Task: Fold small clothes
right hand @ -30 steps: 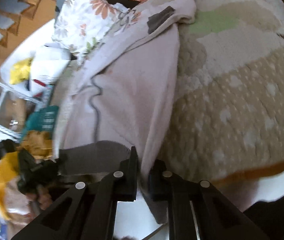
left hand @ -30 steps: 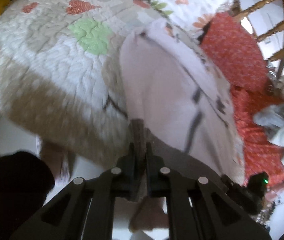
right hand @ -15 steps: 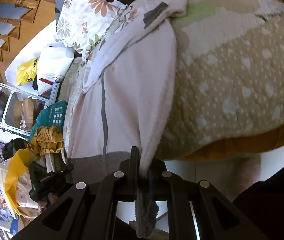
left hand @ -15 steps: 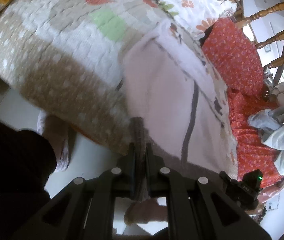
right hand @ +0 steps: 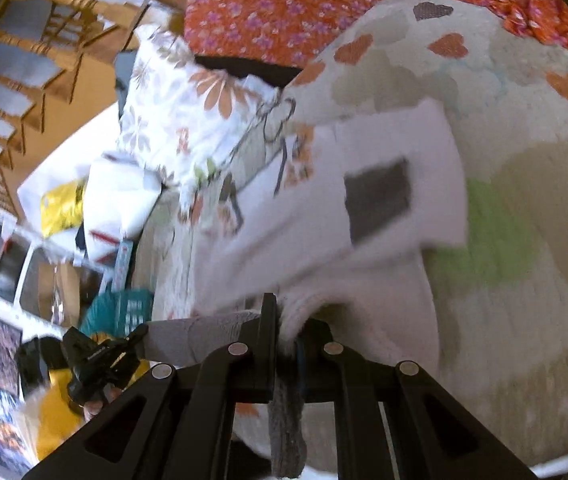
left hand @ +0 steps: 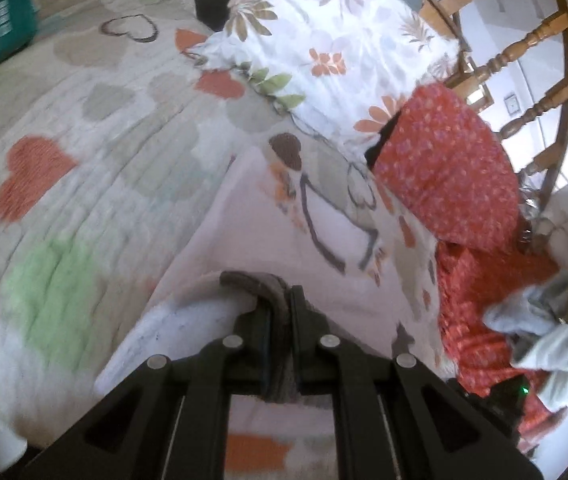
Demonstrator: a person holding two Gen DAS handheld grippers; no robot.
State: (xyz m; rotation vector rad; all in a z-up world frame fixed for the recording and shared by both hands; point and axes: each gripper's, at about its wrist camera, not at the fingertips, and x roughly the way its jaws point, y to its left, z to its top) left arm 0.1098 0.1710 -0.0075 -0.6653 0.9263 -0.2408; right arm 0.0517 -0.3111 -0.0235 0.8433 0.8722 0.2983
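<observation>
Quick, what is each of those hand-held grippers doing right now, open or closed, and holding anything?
Left hand-held gripper: closed on the grey hem of the pale pink garment.
Right hand-held gripper: closed on the same garment's hem.

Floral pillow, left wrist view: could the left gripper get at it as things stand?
Probably not yet. The left gripper is shut on the pale garment, whose gray hem sits between its fingers, so it is occupied. The floral pillow itself lies uncovered beyond the garment.
</observation>
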